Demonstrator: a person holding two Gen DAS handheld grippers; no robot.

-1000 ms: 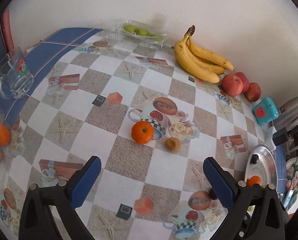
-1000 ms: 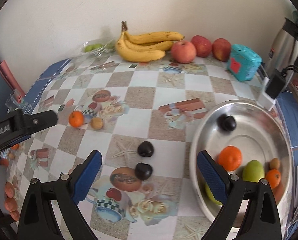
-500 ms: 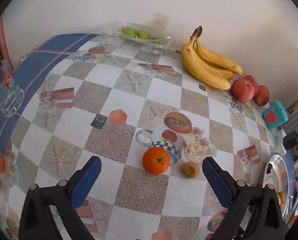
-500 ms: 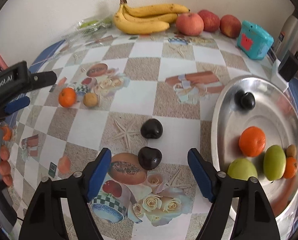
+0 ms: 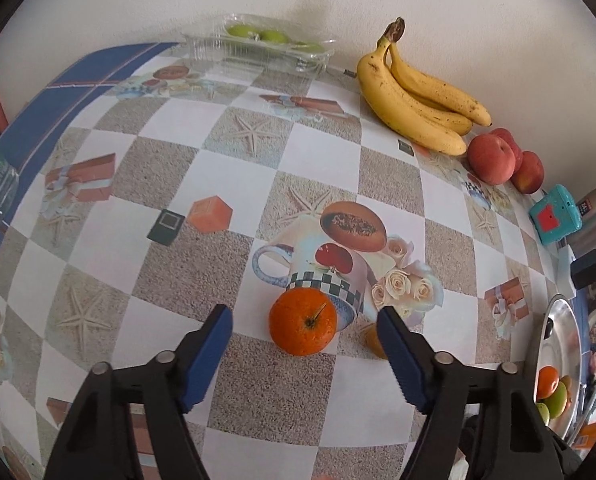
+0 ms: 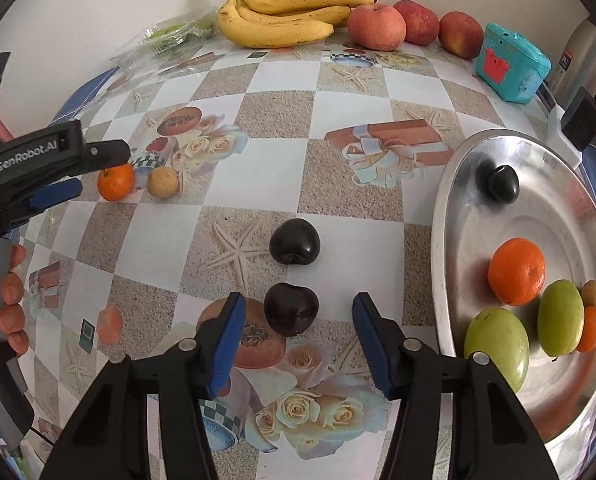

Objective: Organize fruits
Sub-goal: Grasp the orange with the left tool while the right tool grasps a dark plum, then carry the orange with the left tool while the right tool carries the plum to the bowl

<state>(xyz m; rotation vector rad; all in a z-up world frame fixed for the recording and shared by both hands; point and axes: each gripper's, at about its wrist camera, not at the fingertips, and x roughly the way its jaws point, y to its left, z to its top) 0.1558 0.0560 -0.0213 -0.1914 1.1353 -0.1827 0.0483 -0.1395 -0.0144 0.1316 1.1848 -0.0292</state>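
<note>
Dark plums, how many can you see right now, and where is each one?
3. One dark plum lies on the tablecloth between the right gripper fingers, not yet pinched; a second plum just beyond it; a third plum sits on the metal tray. Others may be hidden.

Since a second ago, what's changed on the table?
Both grippers came down with jaws closing: the left gripper around the orange, the right gripper around the nearer plum. Neither is gripped yet. No fruit moved; the tray stayed put.
</note>
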